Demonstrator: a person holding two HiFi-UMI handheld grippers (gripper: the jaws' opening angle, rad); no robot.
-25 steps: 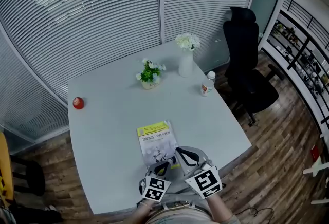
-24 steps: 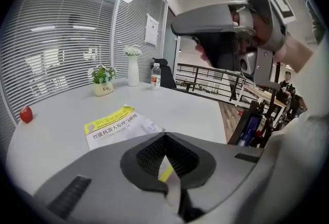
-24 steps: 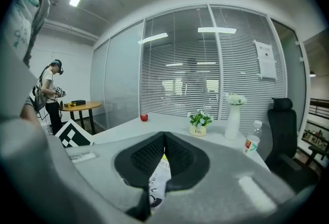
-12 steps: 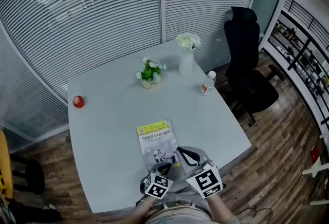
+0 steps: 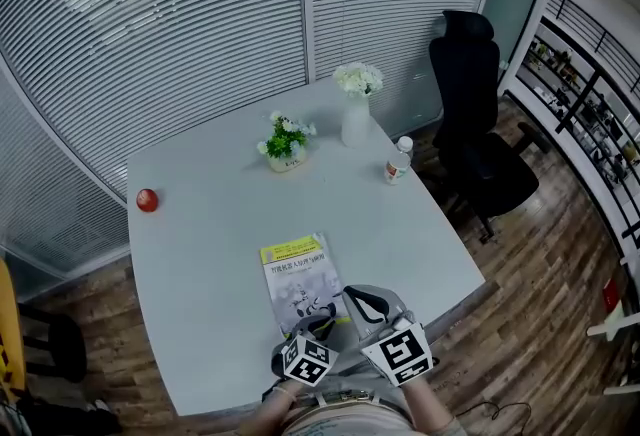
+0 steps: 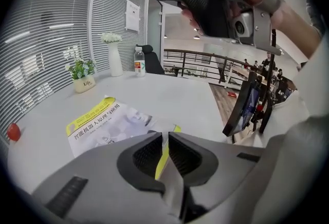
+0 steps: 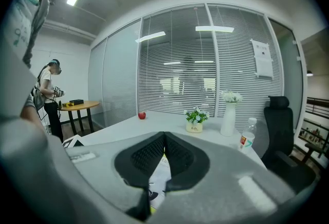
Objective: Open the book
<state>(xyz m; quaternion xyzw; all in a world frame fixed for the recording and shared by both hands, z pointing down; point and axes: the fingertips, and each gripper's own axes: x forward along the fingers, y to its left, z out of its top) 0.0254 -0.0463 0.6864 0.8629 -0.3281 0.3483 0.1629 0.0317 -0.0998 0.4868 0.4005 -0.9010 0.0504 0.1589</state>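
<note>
Two grippers crowd the near edge of the table point(image 5: 200, 254), and everything else sits well back from them. At far left a red apple point(image 5: 147, 200) lies alone by the table's edge, clear of the work. Further right a small potted plant point(image 5: 283, 146) stands toward the far side. Nearer the person lies the book point(image 5: 297, 274), closed and flat, cover up, its near end reaching the gripper tips. The left gripper point(image 5: 322, 321) tilts down at that end, likely so its tips can get at the cover's edge. Its jaws have just been opening and stand only a narrow slit apart, pressing on nothing. A strip of the book's yellow edge shows through the slit in the left gripper view, but I cannot tell whether it sits between the pads or just beyond them. Just to the right, the right gripper point(image 5: 350, 294) is held higher and flatter near the book's right corner. Its tips are closed together on nothing, probably waiting to steady the book. Beyond stand a white vase point(image 5: 356, 124) and a bottle point(image 5: 398, 161), then a black chair point(image 5: 480, 134) off the table. In the head view both grippers cover the book's near edge, the hands are cut off at the bottom, and the cover print is too small to read.
</note>
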